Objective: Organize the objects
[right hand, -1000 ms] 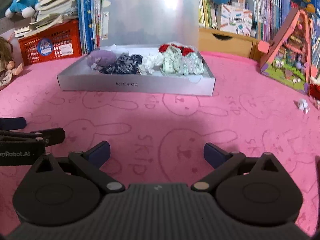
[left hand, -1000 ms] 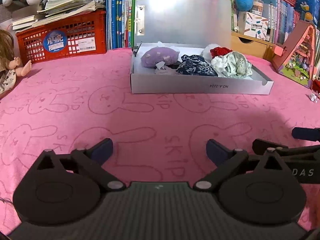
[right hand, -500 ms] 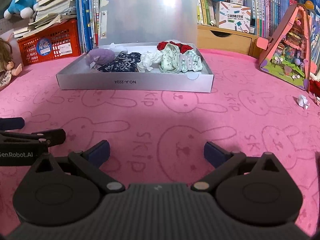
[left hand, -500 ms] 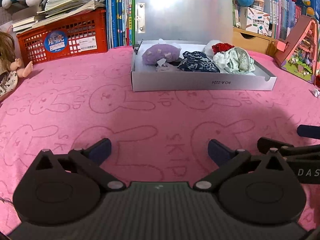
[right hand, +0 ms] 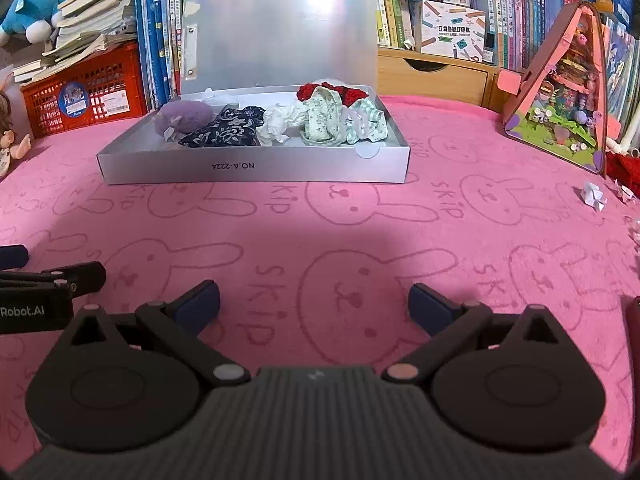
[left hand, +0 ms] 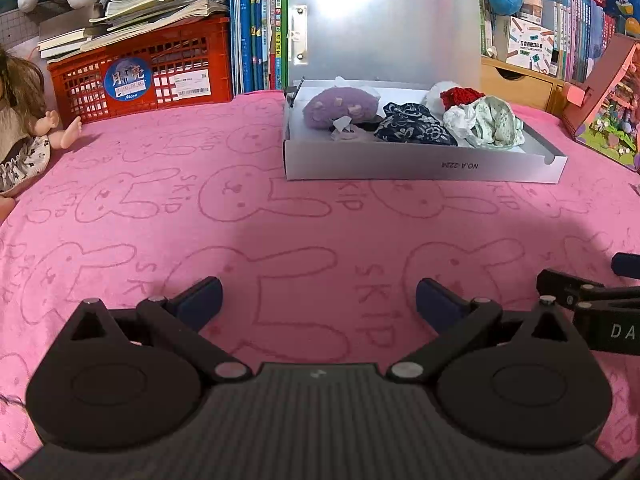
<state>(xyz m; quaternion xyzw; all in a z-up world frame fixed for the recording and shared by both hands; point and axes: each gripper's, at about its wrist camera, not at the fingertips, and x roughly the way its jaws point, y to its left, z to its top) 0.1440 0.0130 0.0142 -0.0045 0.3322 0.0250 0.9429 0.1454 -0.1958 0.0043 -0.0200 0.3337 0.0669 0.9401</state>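
pink cloth: you are hovering both claws low over the rabbit-print cover on the bench, well short of the box.
left claw: you are holding it spread wide, with nothing between the blue pads.
right claw: you are keeping this one wide apart too, and empty; it is sitting just beside the left one.
grey box: it is lying ahead of you at the far side of the bench, its lid standing upright against the books.
long axis: the box is running left to right across your view, its printed front wall facing you, so you are approaching it square on the long side.
contents: a purple pouch, a dark patterned cloth, a crumpled white piece, pale green cloth and something red are crowding the far half of the tray.
stage: you are probably between picks or finishing; from here it is not clear whether anything is waiting outside the box.
stray bit: a small white folded paper is lying on the cloth to your right, apart from the box.
risk, lid: if you are reaching in high, a finger could be knocking the upright lid and dropping it onto the claw.
risk, wall: coming in low, you could be shoving the light box along the cloth.
risk, cloth: soft items are snagging easily, so one pinch might be dragging a neighbour out.
risk, claws: they are working close together and could be bumping.
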